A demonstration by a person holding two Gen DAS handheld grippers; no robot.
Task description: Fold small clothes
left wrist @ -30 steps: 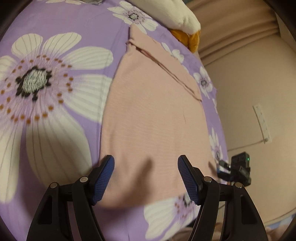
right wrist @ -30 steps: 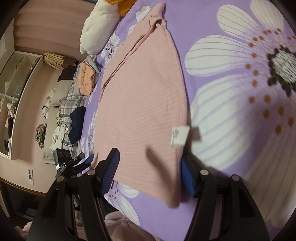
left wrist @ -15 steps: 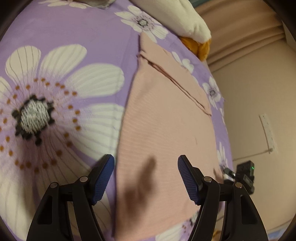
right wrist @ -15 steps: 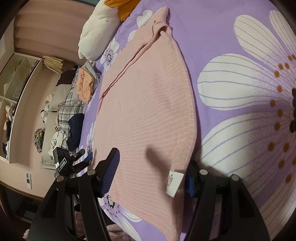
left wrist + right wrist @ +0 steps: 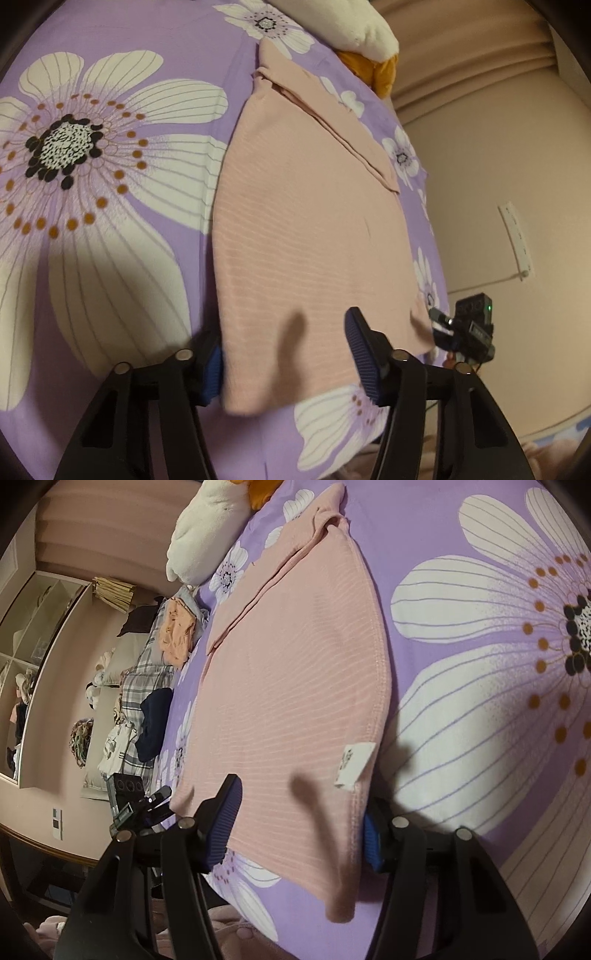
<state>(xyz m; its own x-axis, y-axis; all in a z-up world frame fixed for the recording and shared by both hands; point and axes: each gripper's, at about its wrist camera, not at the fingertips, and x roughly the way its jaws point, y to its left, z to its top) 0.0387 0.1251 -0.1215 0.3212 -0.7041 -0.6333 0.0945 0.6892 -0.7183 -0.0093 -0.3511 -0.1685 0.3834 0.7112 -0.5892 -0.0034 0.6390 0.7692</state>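
Around us, a white pillow (image 5: 207, 535) and clothes pile (image 5: 155, 686) beyond the pink garment (image 5: 306, 236) flat on the bed (image 5: 110, 277), its white tag (image 5: 354, 766) unreadable, our left gripper (image 5: 286, 360) and right gripper (image 5: 299, 825) jaws wide across its near corners.

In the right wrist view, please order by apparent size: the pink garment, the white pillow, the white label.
1. pink garment
2. white pillow, though it lies farther away and is partly cut off
3. white label
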